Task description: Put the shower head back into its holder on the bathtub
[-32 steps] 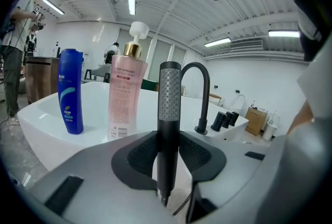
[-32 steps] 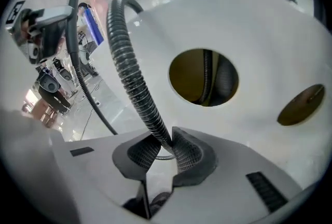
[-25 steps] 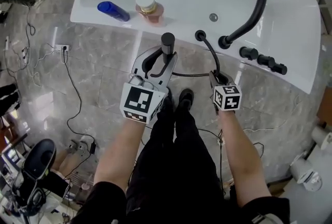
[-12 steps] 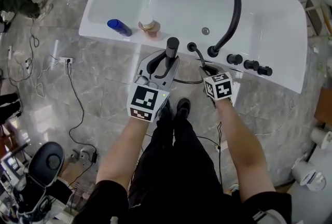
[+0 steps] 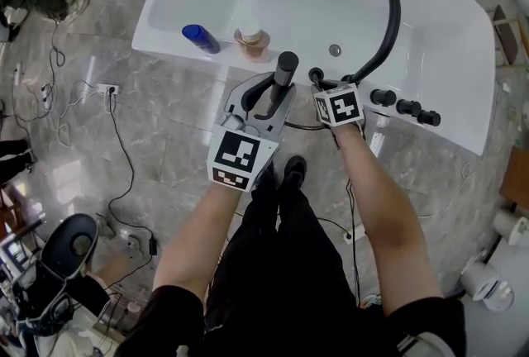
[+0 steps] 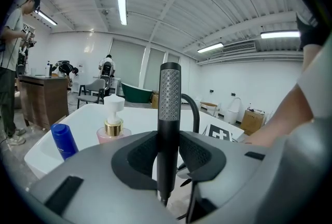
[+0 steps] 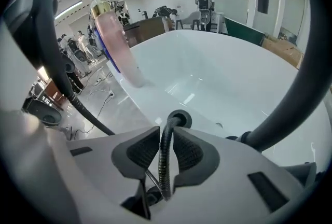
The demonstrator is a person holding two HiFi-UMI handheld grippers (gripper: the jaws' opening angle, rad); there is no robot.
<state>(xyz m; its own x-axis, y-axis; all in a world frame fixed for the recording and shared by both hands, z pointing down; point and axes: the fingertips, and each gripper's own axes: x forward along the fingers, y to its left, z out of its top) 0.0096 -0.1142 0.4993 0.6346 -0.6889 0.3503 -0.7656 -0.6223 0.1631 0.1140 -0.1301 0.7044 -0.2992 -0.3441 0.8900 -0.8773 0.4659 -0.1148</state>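
Note:
The black shower head stands upright between the pads of my left gripper, which is shut on its handle, just in front of the white bathtub's rim. Its black hose runs between the pads of my right gripper, whose jaws are opening while both pads still touch the hose. That right gripper hovers right over the round holder hole in the rim, beside the curved black spout. The hose enters the holder hole.
A blue bottle and a pink pump bottle stand on the tub's near rim at the left. Three black knobs sit right of the spout. Cables and a power strip lie on the marble floor.
My right gripper has moved up along the hose to the holder hole at the rim. The left gripper has risen slightly with the shower head.

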